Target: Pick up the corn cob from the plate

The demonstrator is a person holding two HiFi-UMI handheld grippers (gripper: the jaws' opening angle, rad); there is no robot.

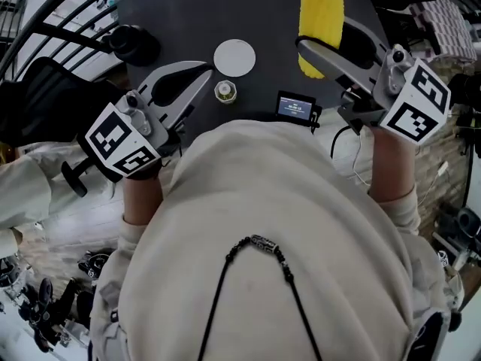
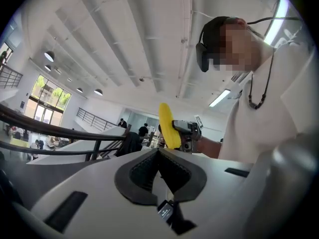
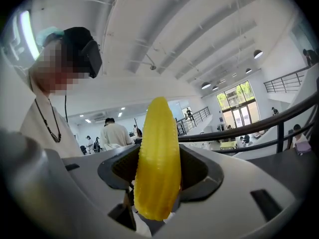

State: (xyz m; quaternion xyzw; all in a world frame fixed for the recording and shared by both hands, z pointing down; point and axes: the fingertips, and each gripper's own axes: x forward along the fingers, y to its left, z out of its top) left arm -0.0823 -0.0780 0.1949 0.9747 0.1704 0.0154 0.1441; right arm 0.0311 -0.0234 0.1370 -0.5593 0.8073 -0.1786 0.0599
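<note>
surface: dark table [image 1: 263, 6] | on it: white plate [image 1: 234, 57], small greenish object [image 1: 225, 91] (kind unclear), black screen device [image 1: 294, 107]

corn cob [image 1: 322, 13] top beyond head view's upper edge

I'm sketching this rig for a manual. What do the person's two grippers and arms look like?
Both the left gripper and the right gripper have pale grey, curved plastic tongs lined with dark ribbed pads. Each carries a white cube printed with black square markers. The sleeves are cream, part of a loose matching top.
</note>
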